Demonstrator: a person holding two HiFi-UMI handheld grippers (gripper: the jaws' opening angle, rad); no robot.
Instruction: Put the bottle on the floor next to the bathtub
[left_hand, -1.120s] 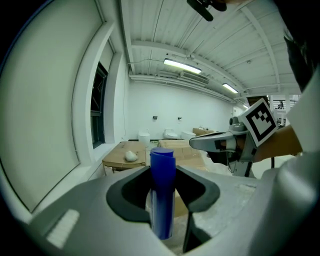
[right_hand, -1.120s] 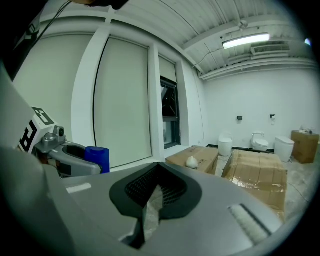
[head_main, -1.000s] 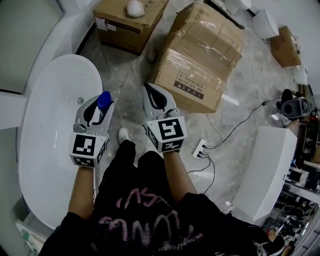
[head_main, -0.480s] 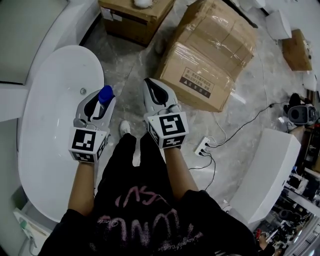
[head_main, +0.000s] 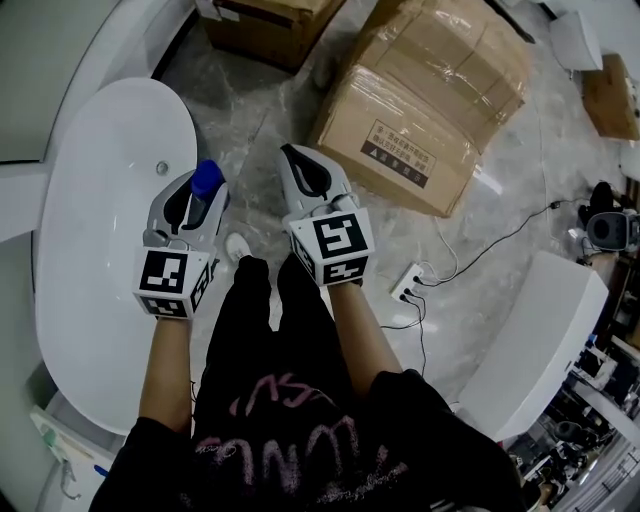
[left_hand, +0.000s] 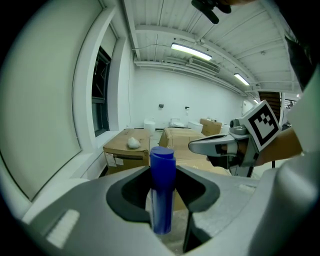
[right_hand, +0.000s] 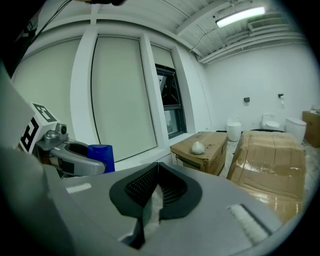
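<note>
A blue bottle (head_main: 206, 183) (left_hand: 162, 190) stands upright between the jaws of my left gripper (head_main: 194, 196) (left_hand: 162, 200), which is shut on it. The head view places it over the right rim of the white bathtub (head_main: 95, 200), beside the marble floor (head_main: 262, 130). My right gripper (head_main: 305, 172) (right_hand: 150, 200) hovers just to the right, over the floor, its jaws shut with nothing between them. In the right gripper view the bottle's blue cap (right_hand: 101, 156) shows at the left, and the left gripper view catches the right gripper (left_hand: 220, 146) at its right.
A large cardboard box (head_main: 425, 100) lies on the floor ahead of the right gripper and a smaller box (head_main: 270, 25) stands further back. A power strip (head_main: 407, 285) with cables lies to the right, near a white fixture (head_main: 540, 340). The person's legs and shoe (head_main: 238, 247) are below the grippers.
Both grippers have stayed side by side, the left one still holding the bottle. The view has shifted so the tub and boxes sit a little higher in the picture.
</note>
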